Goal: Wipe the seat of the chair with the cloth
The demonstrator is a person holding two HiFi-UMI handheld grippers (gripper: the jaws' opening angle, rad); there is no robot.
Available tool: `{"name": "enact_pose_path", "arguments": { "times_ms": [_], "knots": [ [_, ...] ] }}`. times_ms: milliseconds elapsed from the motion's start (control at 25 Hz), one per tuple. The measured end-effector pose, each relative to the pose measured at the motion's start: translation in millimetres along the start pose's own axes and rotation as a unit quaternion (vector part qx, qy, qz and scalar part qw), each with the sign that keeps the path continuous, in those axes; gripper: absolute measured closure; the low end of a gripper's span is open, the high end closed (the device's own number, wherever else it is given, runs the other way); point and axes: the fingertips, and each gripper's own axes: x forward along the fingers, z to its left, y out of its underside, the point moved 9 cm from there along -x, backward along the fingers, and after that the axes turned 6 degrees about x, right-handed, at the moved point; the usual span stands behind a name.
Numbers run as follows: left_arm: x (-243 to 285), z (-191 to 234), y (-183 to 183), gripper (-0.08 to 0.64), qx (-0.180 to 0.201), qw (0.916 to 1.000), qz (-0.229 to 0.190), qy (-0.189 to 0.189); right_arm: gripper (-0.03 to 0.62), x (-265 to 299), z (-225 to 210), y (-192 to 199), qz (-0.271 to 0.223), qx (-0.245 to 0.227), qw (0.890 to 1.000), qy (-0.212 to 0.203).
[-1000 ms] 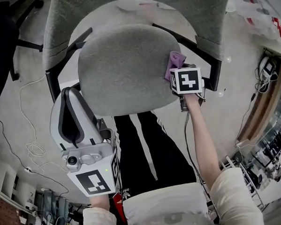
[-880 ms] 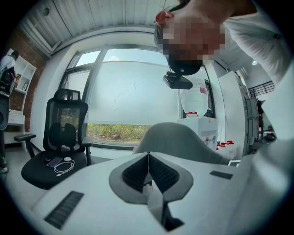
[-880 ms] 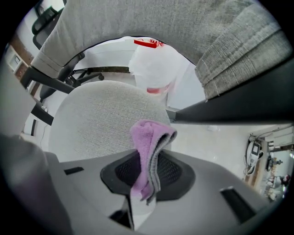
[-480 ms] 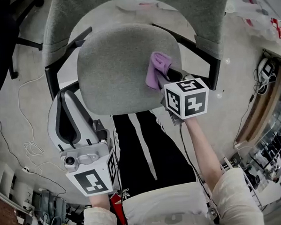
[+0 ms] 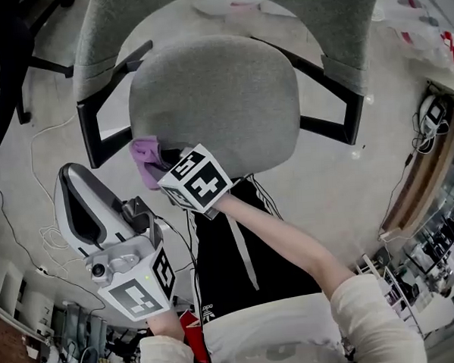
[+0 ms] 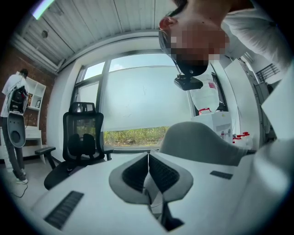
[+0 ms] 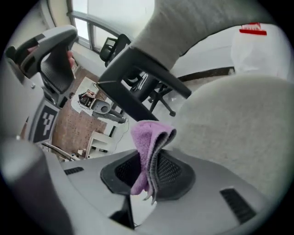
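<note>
The grey fabric chair seat point(image 5: 215, 102) fills the upper middle of the head view, with its backrest point(image 5: 226, 10) above. My right gripper point(image 5: 161, 154) is at the seat's front-left edge, shut on a folded purple cloth point(image 5: 145, 160). In the right gripper view the cloth point(image 7: 149, 147) sticks up from between the jaws, beside the seat point(image 7: 239, 124) and under the black armrest point(image 7: 142, 71). My left gripper point(image 5: 84, 211) hangs lower left, off the chair, pointing upward. Its jaws point(image 6: 148, 167) are shut with nothing between them.
Black armrests stand on both sides, left point(image 5: 106, 122) and right point(image 5: 332, 95). The person's legs in black trousers point(image 5: 230, 245) are right below the seat. Cables point(image 5: 52, 239) lie on the floor at left. A black office chair point(image 6: 80, 135) stands by the window.
My right gripper has swept with the cloth from the seat's right side across the front to its front-left edge. The left gripper has shifted slightly left and down.
</note>
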Motion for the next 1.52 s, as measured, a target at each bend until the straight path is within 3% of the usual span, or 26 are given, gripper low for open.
{"name": "enact_pose_path", "arguments": {
  "times_ms": [240,480,1120,1520],
  "knots": [
    [-2,5,10,0.546,0.008,0.9999,0.007,0.006,0.505,43,4,13,0.024,0.006,0.999,0.026],
    [3,-5,11,0.546,-0.001,0.9997,-0.004,0.026,0.505,31,-12,26,0.009,0.01,0.999,0.052],
    [34,-54,-4,0.546,0.011,0.9924,-0.026,0.12,0.505,-85,-91,80,0.005,0.035,0.989,0.146],
    [40,-71,-8,0.546,0.024,0.9881,-0.03,0.149,0.505,-176,-152,117,0.017,0.059,0.966,0.252]
  ]
}}
